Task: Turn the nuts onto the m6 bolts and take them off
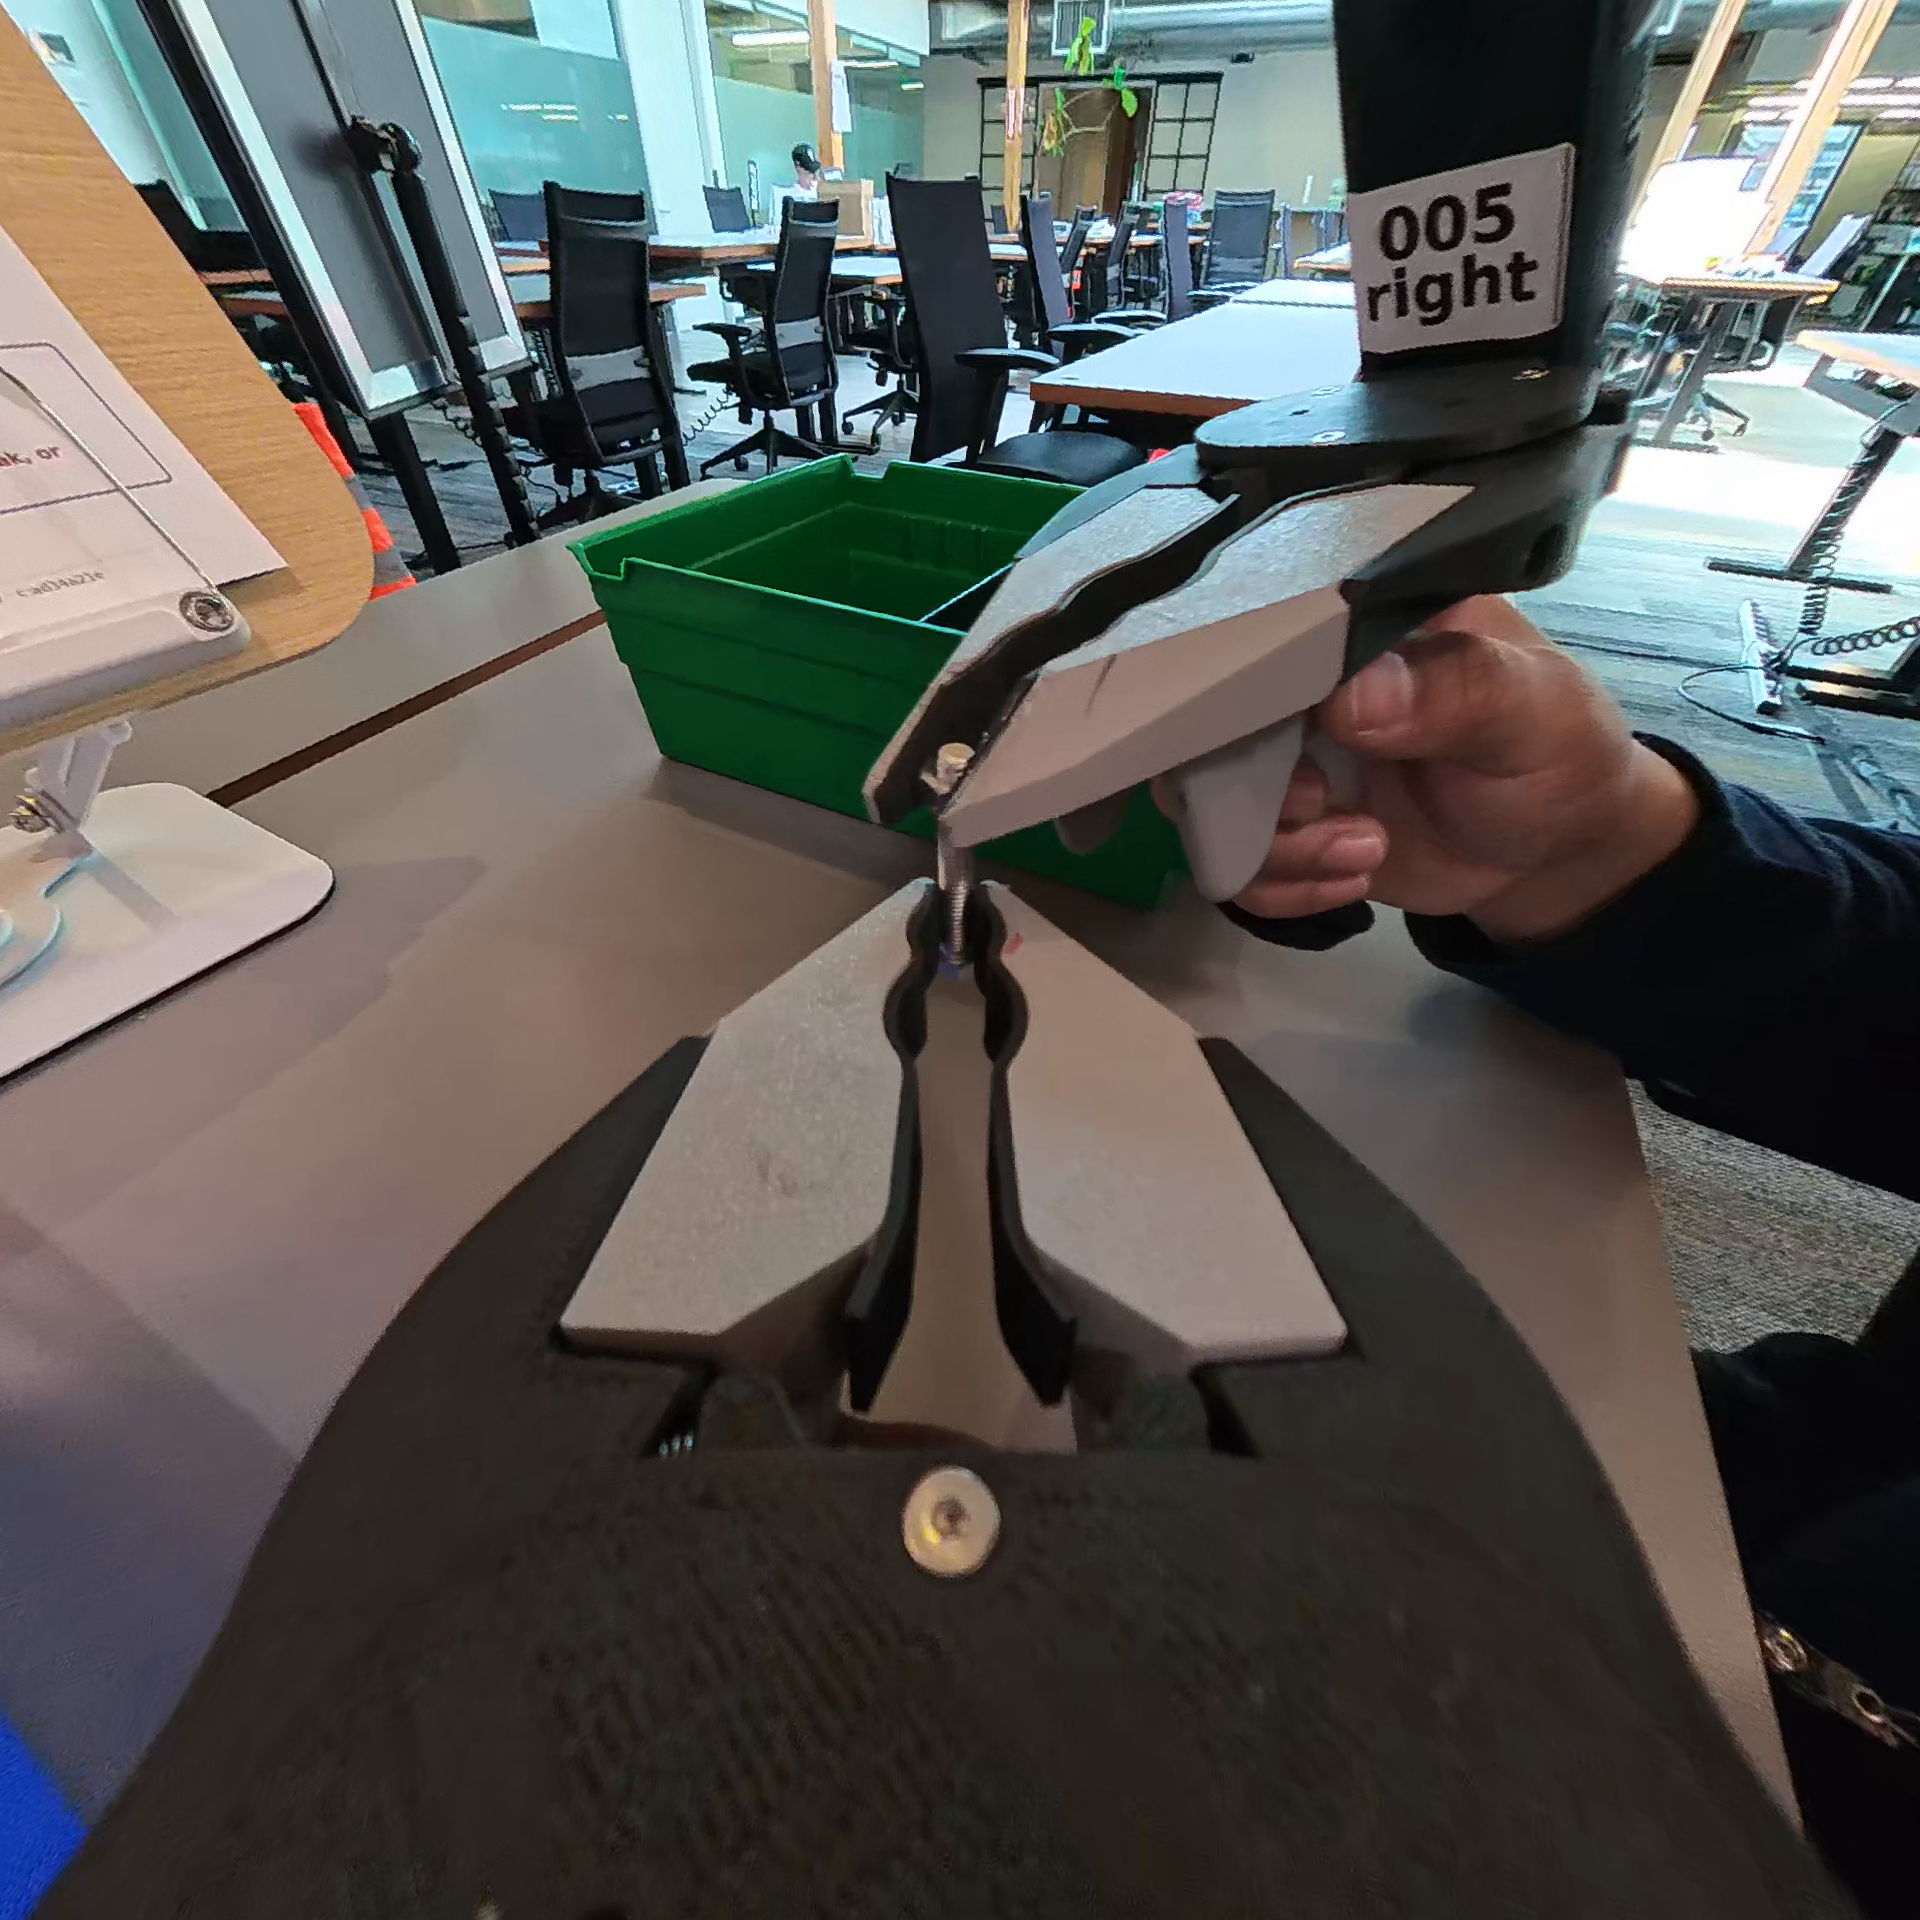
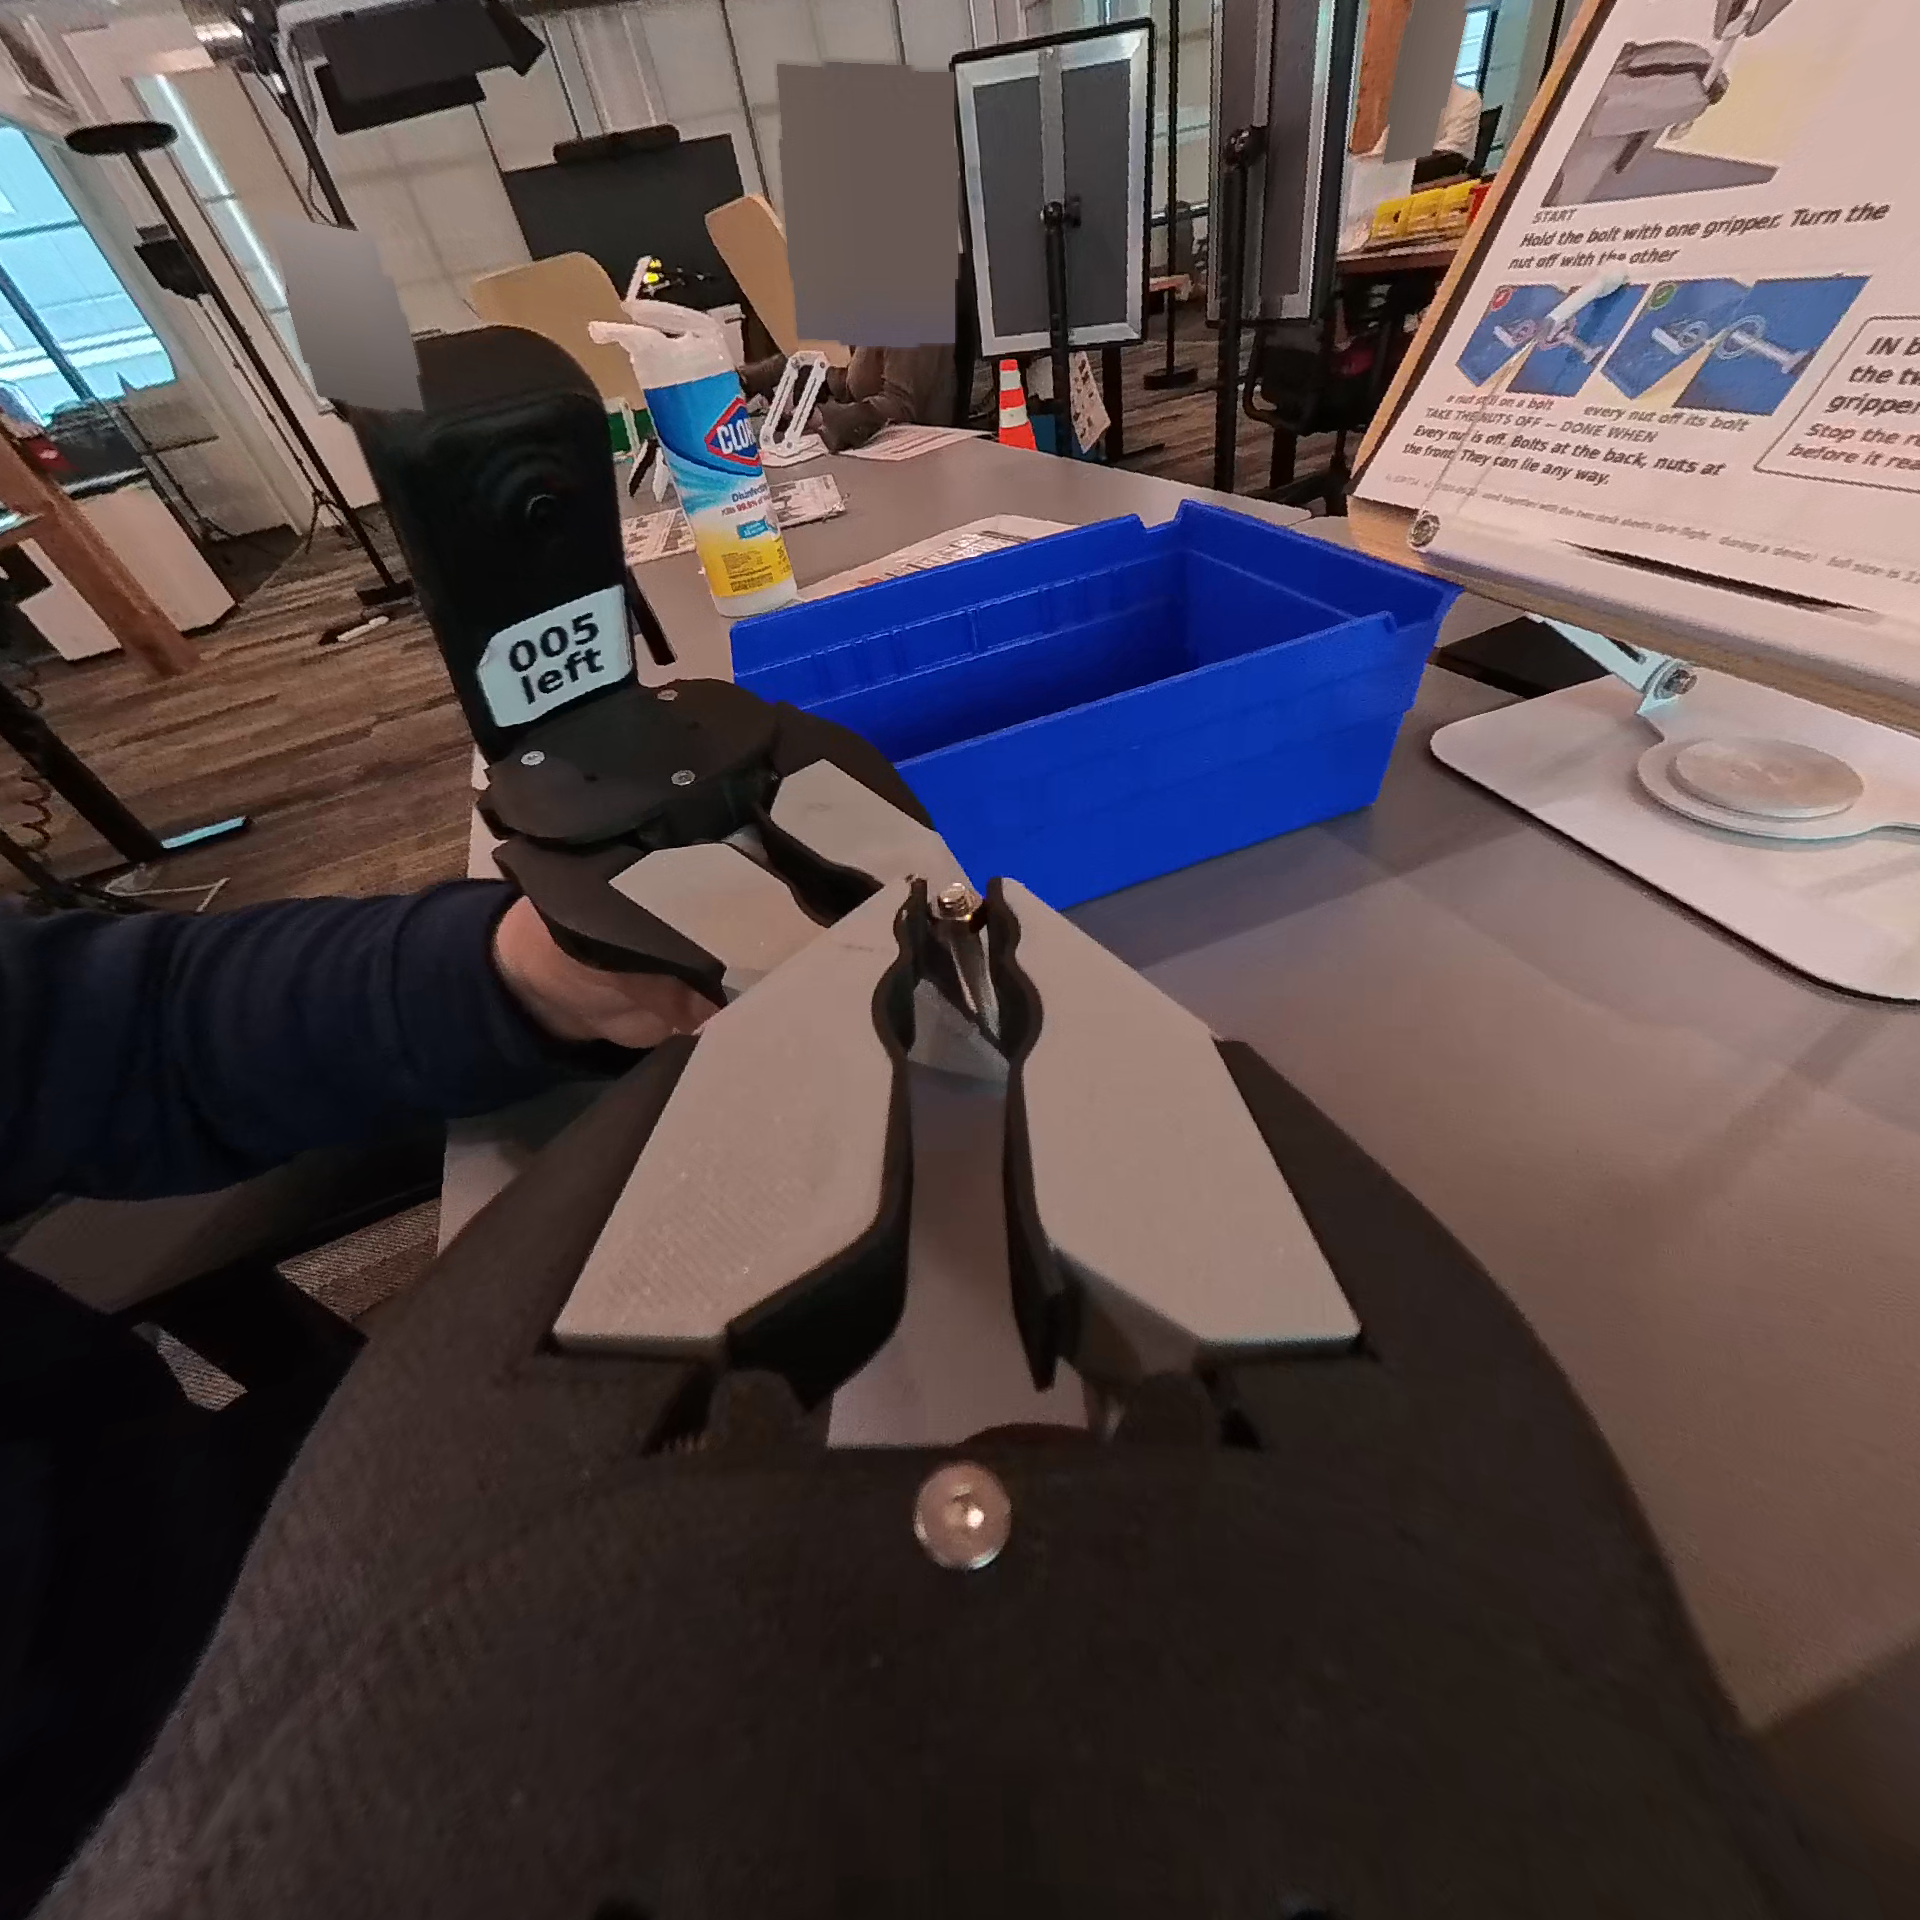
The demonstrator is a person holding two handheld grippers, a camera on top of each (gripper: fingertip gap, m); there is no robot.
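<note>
A silver M6 bolt stands upright above the grey table. My left gripper is shut on the lower part of its threaded shaft. My right gripper comes down from the upper right and is shut on the bolt's top end. There a hex piece, apparently the nut, sits between its tips. In the right wrist view the shaft slants down behind the fingers. The left gripper reaches in from the left, its tips hidden. A hand holds each gripper.
A green bin stands just behind the bolt in the left wrist view. A blue bin stands behind it in the right wrist view. An instruction board on a white stand is at the side, and a cleaner bottle farther back. My left and right fingertips are right by each other.
</note>
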